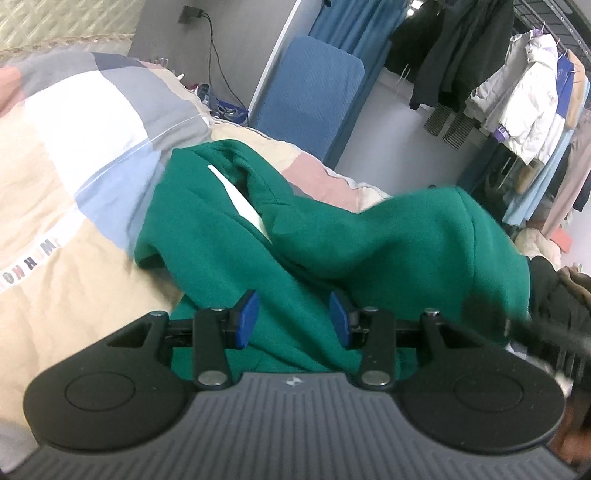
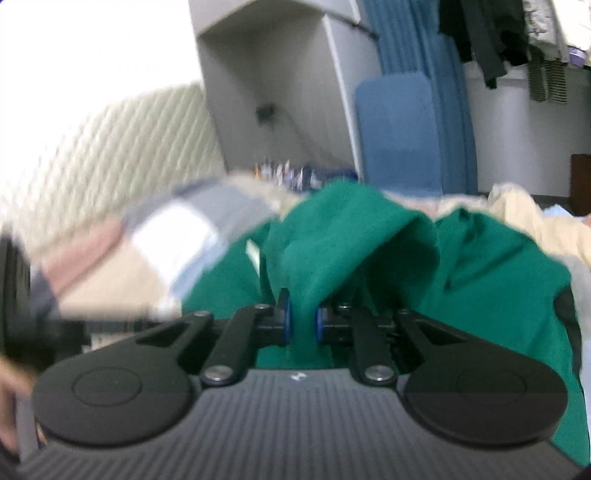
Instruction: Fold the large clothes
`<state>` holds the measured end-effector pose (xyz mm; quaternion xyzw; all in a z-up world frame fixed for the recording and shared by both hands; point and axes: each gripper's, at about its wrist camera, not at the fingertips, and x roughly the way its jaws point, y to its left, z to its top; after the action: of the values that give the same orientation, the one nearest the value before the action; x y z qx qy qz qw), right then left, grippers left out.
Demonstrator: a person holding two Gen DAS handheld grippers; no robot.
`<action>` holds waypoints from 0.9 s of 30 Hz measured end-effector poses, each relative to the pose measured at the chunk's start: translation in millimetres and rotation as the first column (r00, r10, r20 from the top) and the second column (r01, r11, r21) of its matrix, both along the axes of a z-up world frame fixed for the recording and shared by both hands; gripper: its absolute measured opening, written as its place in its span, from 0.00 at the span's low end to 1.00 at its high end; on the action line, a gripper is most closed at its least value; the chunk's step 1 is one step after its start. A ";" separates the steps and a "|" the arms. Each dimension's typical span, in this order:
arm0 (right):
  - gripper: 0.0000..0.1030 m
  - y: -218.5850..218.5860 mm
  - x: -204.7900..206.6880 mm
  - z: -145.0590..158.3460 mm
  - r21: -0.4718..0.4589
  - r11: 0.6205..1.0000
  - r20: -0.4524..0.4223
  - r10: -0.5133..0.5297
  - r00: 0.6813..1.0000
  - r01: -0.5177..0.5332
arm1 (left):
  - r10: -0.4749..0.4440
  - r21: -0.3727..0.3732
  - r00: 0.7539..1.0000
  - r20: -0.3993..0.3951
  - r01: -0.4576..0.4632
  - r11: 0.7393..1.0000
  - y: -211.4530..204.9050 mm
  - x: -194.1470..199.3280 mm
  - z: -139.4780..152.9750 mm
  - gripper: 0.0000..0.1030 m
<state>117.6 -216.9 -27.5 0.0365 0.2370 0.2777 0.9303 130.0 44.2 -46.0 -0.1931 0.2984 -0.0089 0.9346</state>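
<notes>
So the green sweatshirt (image 1: 332,236) is lying bunched up on the bed, on top of a patchwork quilt (image 1: 74,147) with beige, white, grey, pink and light blue blocks and a strip of letters near its left edge. In the left wrist view the left gripper (image 1: 293,319) sits low over the near part of the sweatshirt with its blue pads (image 1: 246,317) spread well apart, green fabric showing in the gap between them but nothing pinched. There's a white strip (image 1: 240,199) peeking out of a fold in the middle of the garment, probably a label or a lining, can't really tell which. One thick fold of green runs across from the middle to the right side, draped over the rest. Over in the right wrist view, which is pretty blurry, the right gripper (image 2: 303,319) has its pads nearly pressed together on a ridge of the green fabric, and the cloth rises up from the pinch in a tent-like hump, so that part is lifted off the bed. More of the sweatshirt spreads out to the right of that gripper and down the right edge of the view. Behind the bed there's a blue cushion (image 1: 314,88) leaning upright against a grey wall, a blue curtain (image 1: 347,26) next to it, and a rack of jackets (image 1: 517,92) hanging on the right.
</notes>
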 end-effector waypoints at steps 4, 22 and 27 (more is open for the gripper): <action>0.16 6.9 -22.7 -29.2 -0.043 0.998 -0.109 0.034 0.993 -0.039 | -0.002 0.006 1.000 -0.013 0.002 1.000 -1.1 -0.1 -2.4 0.47; 0.75 -31.3 -43.6 -14.3 -0.009 1.000 -0.172 -0.021 0.985 0.020 | -0.005 -0.033 1.000 0.011 0.005 0.999 7.9 1.7 0.5 0.47; 0.74 -35.3 -24.1 -2.8 0.054 0.996 -0.095 -0.066 0.993 0.072 | -0.012 -0.054 1.000 0.021 0.013 0.998 7.8 3.4 1.9 0.47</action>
<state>93.5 -252.1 -30.3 0.0845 0.2707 0.2500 0.9258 133.4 52.0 -44.1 -0.2163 0.2896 -0.0247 0.9321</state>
